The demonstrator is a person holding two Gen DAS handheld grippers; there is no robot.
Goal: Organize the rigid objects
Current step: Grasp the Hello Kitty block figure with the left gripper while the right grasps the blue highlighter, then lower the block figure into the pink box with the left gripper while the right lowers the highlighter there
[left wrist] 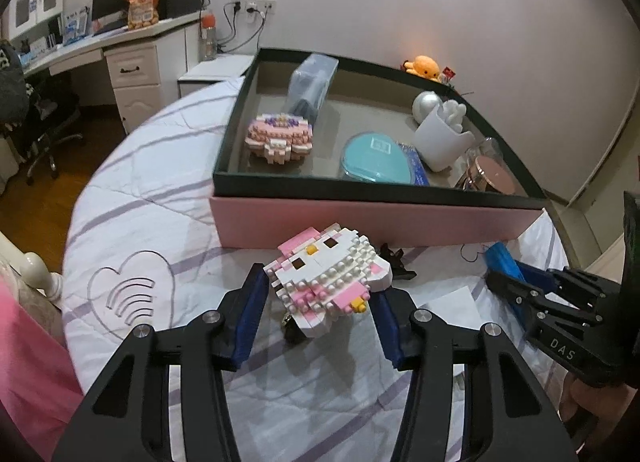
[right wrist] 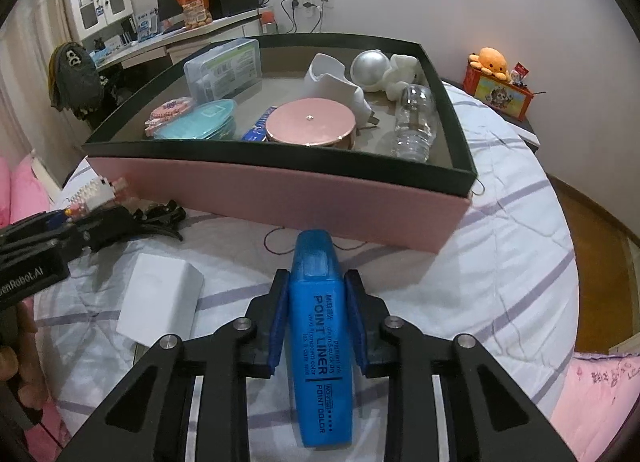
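Observation:
A white and pink block-built cat figure (left wrist: 328, 278) lies tilted between the blue pads of my left gripper (left wrist: 318, 288), which is shut on it just in front of the pink box (left wrist: 360, 218). A small keychain hangs under the figure. My right gripper (right wrist: 316, 276) is shut on a blue highlighter pen (right wrist: 320, 342) that points toward the box wall (right wrist: 280, 190). From the left wrist, the right gripper (left wrist: 506, 274) shows at the right with the pen's blue cap. The figure (right wrist: 100, 190) and the left gripper (right wrist: 92, 226) also appear in the right wrist view, at its left edge.
The dark-rimmed box holds another pink block figure (left wrist: 280, 138), a teal lidded container (left wrist: 376, 158), a clear case (right wrist: 222, 66), a white cup (left wrist: 440, 138), a round pink tin (right wrist: 310, 122) and a clear bottle (right wrist: 414, 122). A white block (right wrist: 160, 302) and a black clip (right wrist: 160, 218) lie on the striped bedspread.

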